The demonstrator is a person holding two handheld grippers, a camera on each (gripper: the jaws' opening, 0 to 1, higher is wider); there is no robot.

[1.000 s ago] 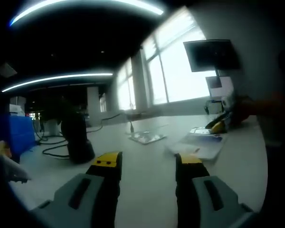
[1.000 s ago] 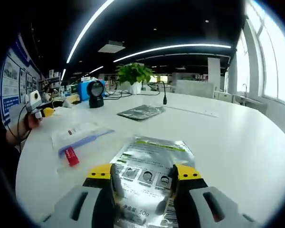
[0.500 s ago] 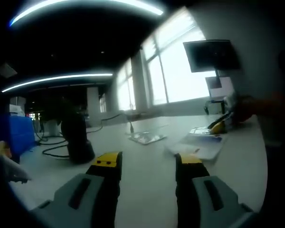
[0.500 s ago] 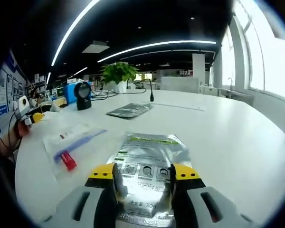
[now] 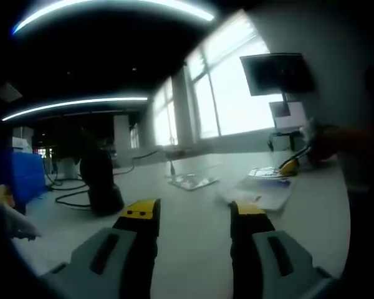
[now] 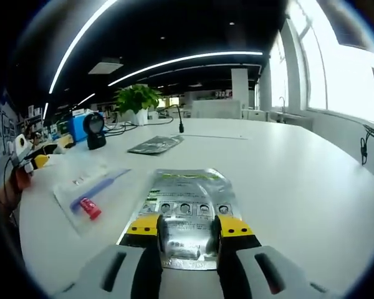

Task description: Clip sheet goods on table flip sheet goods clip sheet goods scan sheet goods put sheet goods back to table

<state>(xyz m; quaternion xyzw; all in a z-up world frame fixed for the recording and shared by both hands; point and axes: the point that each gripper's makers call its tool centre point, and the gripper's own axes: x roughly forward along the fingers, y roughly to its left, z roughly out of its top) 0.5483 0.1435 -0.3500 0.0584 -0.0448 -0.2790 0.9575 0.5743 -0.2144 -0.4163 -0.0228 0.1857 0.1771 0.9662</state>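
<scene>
My right tongs [image 6: 187, 227] pinch the near edge of the foil pouch [image 6: 186, 200] lying flat on the tabletop [image 6: 299, 180], my left tongs [image 5: 193, 212] hang open and empty, so flip, scan and return remain.

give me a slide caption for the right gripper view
Right gripper closing on the near edge of a silver foil pouch lying flat on the white table.

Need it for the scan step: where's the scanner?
In the right gripper view, the black scanner stands far left on the white table, beside the potted plant.
</scene>
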